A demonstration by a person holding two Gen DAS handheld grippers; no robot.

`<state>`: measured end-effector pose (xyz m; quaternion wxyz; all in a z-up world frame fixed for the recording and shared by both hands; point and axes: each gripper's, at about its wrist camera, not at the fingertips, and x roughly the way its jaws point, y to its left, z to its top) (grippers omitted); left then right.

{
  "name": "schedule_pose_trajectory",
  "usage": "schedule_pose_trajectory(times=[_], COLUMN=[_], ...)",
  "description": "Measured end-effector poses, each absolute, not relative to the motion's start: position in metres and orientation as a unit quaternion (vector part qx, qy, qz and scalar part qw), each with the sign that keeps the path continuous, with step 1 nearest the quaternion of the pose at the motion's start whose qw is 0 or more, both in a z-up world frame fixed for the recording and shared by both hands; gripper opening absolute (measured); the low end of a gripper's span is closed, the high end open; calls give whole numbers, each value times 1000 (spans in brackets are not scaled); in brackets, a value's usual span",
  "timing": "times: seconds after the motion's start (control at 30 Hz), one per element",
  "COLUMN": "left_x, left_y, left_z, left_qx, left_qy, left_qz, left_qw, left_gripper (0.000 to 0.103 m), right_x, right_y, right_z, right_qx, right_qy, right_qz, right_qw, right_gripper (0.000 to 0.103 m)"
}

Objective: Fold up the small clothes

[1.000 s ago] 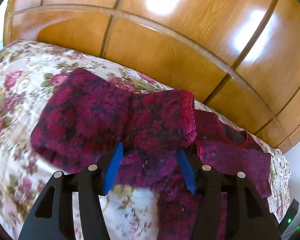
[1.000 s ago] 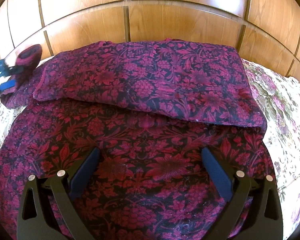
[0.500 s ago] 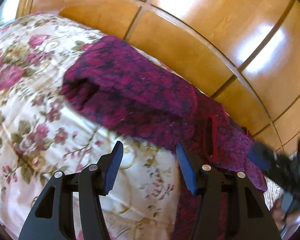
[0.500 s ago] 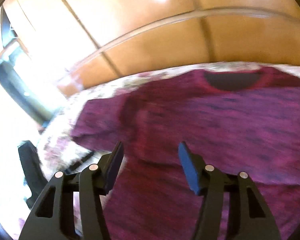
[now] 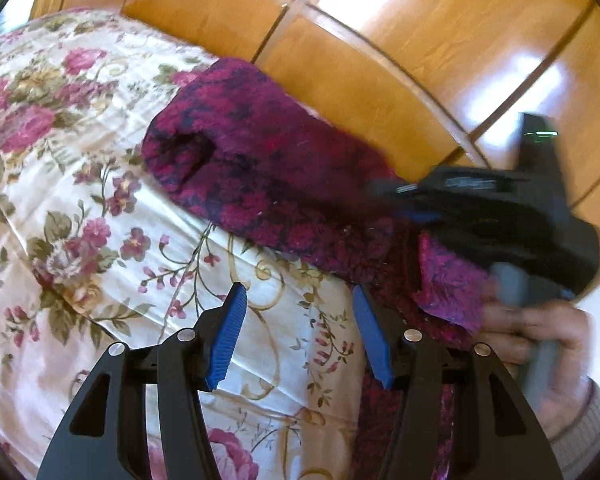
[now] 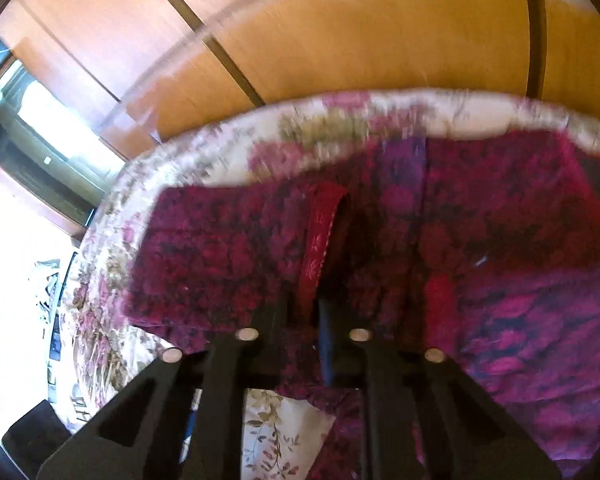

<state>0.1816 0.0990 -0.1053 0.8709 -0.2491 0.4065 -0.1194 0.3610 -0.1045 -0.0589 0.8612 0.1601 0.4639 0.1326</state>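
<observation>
The left gripper [image 5: 300,332] has matte black skeletal arms with triangular cut-outs, silver round screw heads and ribbed blue pads [image 5: 226,336]. The right gripper [image 6: 306,320] shares that black frame and its silver screws. Beside the left gripper's frame, the person's right hand [image 5: 540,344] shows bare skin, a grey handle, and a beige knit cuff.

From my right wrist camera, motion blur smears the magenta-and-black floral knit garment [image 6: 480,240], so I cannot read its pattern. Its fabric covers my right claw [image 6: 308,320] tips. In my left wrist view, the garment's lower part runs off the bottom edge, and the blurred right claw body hides the garment's far end [image 5: 452,292].
</observation>
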Motion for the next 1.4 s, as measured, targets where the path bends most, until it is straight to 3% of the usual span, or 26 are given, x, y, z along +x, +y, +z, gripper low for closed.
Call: schedule_pose_trajectory(times=[0.27, 0.5, 0.87, 1.4], left_x=[199, 223, 243, 231], left_y=[60, 39, 17, -12], left_z=[-108, -113, -115, -108], left_qx=[-233, -194, -121, -59], left_qy=[430, 456, 468, 480], left_qz=[-89, -46, -18, -43], left_qw=[867, 867, 875, 874], left_gripper=[55, 55, 57, 57], right_x=[311, 268, 205, 178], right_y=[-173, -248, -367, -413], right_z=[14, 31, 7, -61], right_qx=[156, 168, 220, 203], right_qy=[361, 325, 320, 374], right_qz=[92, 31, -88, -187], right_qw=[915, 930, 917, 885], right_gripper=[9, 9, 8, 8])
